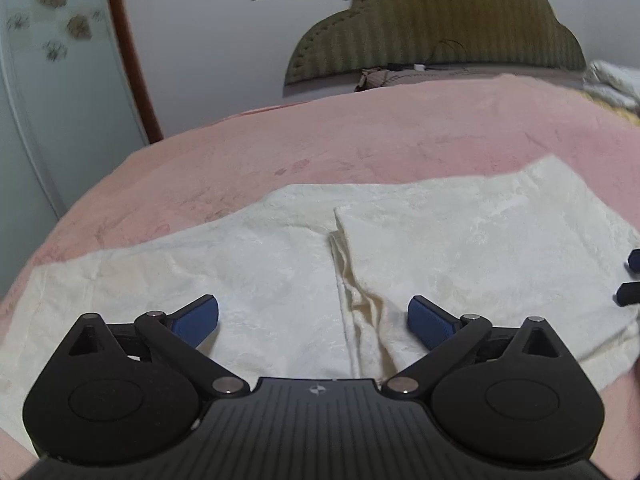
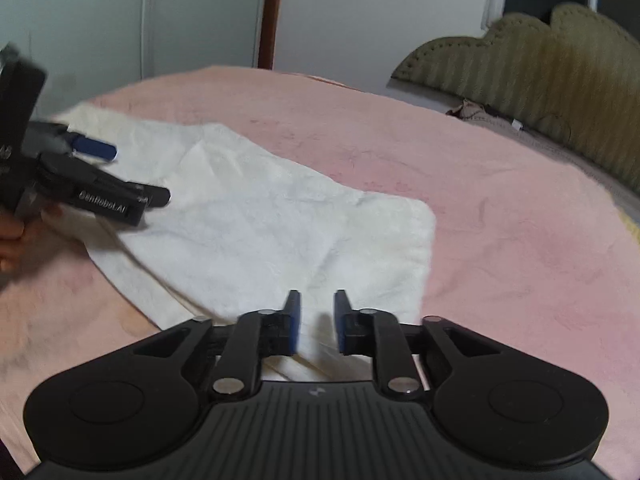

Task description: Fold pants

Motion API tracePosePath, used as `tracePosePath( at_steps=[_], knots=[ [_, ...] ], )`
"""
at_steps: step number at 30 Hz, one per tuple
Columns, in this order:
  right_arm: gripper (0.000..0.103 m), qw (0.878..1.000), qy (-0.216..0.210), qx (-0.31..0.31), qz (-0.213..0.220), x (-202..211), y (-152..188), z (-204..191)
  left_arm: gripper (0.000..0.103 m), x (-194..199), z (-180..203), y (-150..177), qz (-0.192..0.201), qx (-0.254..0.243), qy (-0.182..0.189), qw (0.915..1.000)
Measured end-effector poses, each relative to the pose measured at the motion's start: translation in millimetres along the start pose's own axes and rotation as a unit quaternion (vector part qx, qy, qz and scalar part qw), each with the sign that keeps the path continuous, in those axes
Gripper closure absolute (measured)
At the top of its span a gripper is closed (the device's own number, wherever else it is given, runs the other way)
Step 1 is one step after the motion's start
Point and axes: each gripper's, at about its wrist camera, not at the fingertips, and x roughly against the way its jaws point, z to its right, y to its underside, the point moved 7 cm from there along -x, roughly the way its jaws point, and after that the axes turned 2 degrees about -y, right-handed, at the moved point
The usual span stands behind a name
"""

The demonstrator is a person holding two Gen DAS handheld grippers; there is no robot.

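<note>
Pink bedspread [image 1: 360,136] covers the bed, padded headboard [image 1: 440,28] behind. White pants [image 1: 260,264] lie flat on it, one end already folded over the middle. My left gripper [image 1: 313,322] stands spread wide above the fold's edge — nothing between its fingers. My right gripper [image 2: 317,322] is parted a little over the near corner (no cloth pinched that I can see). Risk, in my judgement: a shallow pinch could take only the top layer — the fold would then slide apart.
</note>
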Motion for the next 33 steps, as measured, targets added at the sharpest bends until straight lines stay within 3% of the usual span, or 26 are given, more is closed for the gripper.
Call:
tracePosePath(
  at_steps=[3,5,8,11,14,16,20,23,28,33],
  knots=[
    [0.072,1.0,0.018,0.006,0.003,0,2,-5,0.0,12,-18,3,0.024,0.009,-0.037,0.999],
    [0.072,0.998,0.031,-0.018,0.051,12,-17,-10,0.0,17,-38,5,0.022,0.034,-0.057,0.9976],
    [0.071,0.994,-0.041,-0.023,0.096,13,-49,-45,0.0,20,-75,12,0.001,0.07,-0.071,0.995],
    [0.071,0.993,-0.082,0.016,0.079,-15,-64,-87,0.0,25,-104,28,-0.018,0.082,-0.099,0.9916],
    [0.071,0.994,-0.087,0.038,0.051,-44,-55,-116,0.0,20,-116,52,-0.052,0.064,-0.093,0.9923],
    [0.071,0.994,-0.073,0.046,0.062,-45,-50,-120,0.0,27,-125,60,-0.038,0.085,-0.085,0.992],
    [0.071,0.993,-0.087,-0.002,0.083,-27,-59,-113,0.0,38,-150,61,-0.027,0.132,-0.086,0.9871],
    [0.071,0.993,-0.093,0.005,0.07,-34,-59,-123,0.0,30,-156,70,-0.048,0.119,-0.082,0.9884],
    [0.071,0.994,-0.076,-0.007,0.073,-38,-61,-125,0.0,48,-168,74,-0.023,0.114,-0.091,0.989],
    [0.071,0.984,-0.099,0.094,0.112,-15,-77,-182,0.0,71,-203,81,-0.009,0.161,-0.123,0.9792]
  ],
)
